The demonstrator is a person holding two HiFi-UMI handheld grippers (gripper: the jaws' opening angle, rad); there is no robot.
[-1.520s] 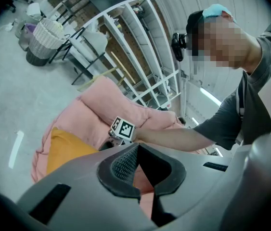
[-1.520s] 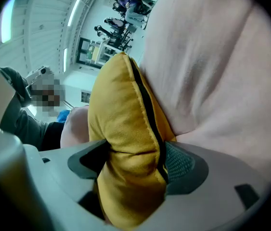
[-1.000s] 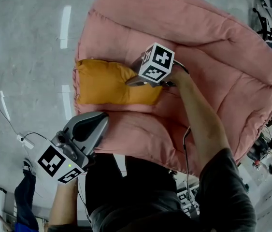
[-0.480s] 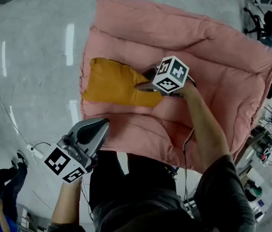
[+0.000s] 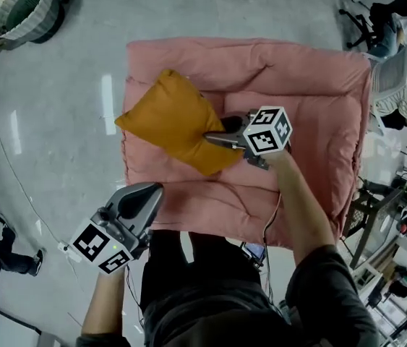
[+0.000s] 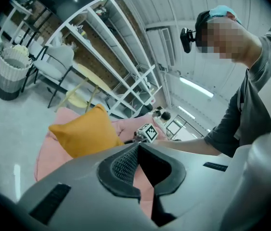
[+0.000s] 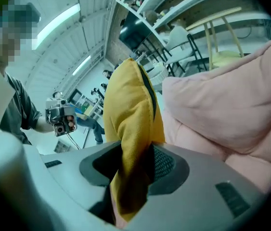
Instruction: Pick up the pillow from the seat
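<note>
Our right hand-held gripper (image 5: 215,137) is clamped on a corner of the mustard-yellow pillow (image 5: 170,118), its jaws having just been closing on the fabric. The pillow sticks out to that gripper's left, tilted up over the pink padded seat (image 5: 311,100). Our left hand-held gripper (image 5: 152,192) hovers apart, jaws together, empty.

No words, numbers or brand names can be read anywhere. The only signs are black-and-white square marker patterns, without letters, on the white cube (image 5: 102,246) of the left claw (image 5: 144,192) and the white cube (image 5: 268,130) of the right claw (image 5: 214,137).
</note>
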